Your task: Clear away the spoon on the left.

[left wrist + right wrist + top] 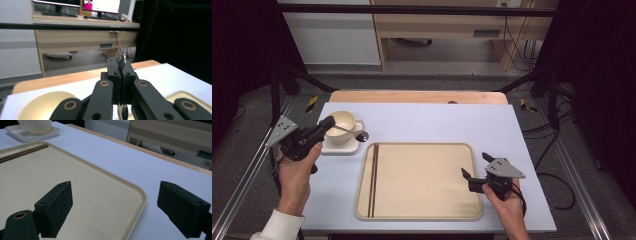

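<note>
A: What's nearest you?

B: Your right gripper hovers over the tray's right edge, its 2 jaws wide apart and empty, likely waiting.

A: And beyond?

B: Your left gripper is clamped on a spoon handle above the cup on its saucer. The tray's bare middle, right of the chopsticks, offers room.
</note>
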